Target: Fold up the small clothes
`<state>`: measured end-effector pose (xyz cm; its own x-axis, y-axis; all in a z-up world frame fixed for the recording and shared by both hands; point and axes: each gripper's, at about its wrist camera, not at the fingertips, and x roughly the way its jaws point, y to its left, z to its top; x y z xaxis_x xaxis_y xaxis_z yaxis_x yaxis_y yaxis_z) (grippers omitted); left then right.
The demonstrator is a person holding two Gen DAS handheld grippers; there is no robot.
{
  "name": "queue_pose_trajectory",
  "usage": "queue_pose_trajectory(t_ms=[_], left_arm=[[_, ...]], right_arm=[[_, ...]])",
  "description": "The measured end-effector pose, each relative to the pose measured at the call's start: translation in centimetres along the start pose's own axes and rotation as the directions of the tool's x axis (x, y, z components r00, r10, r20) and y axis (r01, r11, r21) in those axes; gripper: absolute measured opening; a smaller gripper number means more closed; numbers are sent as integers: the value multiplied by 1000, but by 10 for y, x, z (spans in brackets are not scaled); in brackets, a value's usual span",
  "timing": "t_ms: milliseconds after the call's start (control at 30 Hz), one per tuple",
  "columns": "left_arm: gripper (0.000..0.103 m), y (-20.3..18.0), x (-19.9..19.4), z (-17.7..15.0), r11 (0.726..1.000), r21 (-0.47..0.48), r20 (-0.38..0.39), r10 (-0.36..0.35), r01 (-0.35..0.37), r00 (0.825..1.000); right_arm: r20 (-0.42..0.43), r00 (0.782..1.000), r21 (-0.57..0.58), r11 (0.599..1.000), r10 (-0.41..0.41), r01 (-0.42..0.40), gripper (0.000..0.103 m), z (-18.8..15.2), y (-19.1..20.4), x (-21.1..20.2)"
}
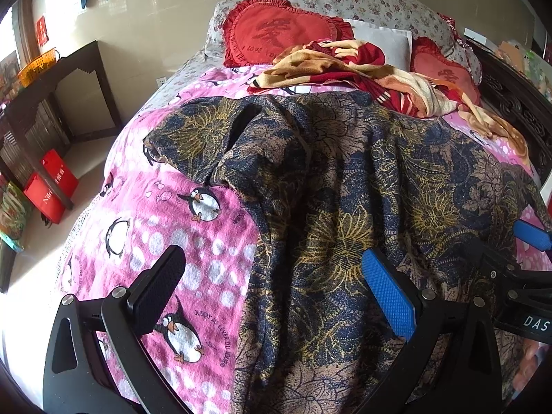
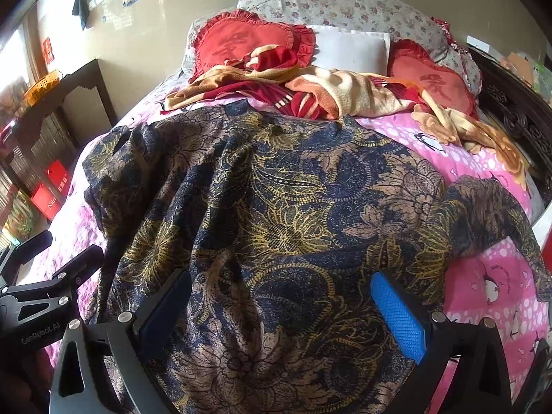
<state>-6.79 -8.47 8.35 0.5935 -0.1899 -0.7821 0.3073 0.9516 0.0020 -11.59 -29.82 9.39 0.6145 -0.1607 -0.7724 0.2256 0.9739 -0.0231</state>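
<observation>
A dark blue and tan floral garment lies spread and wrinkled on the pink penguin blanket; it fills the middle of the right wrist view. One sleeve lies to the left, the other sleeve to the right. My left gripper is open over the garment's left edge, empty. My right gripper is open over the garment's lower middle, empty. The right gripper also shows at the right edge of the left wrist view.
A rumpled red and cream blanket lies beyond the garment, with red heart cushions and a floral pillow at the head. A dark wooden table and red bags stand on the left floor. A carved bed frame runs along the right.
</observation>
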Motion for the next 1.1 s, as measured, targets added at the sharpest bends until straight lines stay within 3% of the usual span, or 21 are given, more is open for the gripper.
queue_pose_trajectory(t_ms=[433,667,800,967,1100], left_arm=[[103,28,10,10,998,-63,-2,29,-29,1000],[103,56,30,22,987,-154,-23,40,-43,999],[103,67,49,24,982,-172,-51,72,-80,996],[102,80,70,21,974,-208,-94,67,-86,993],[103,84,81,14,973,-215,-116,60,-84,991]], right_arm=[[-8,999,-25,999,47,-47,103,5,13,9],[40,983,-87,981,179,-175,87,40,40,8],[45,953,-113,949,301,-294,80,67,65,13],[13,888,-127,882,459,-454,75,102,105,31],[-30,850,-120,843,526,-525,66,124,141,60]])
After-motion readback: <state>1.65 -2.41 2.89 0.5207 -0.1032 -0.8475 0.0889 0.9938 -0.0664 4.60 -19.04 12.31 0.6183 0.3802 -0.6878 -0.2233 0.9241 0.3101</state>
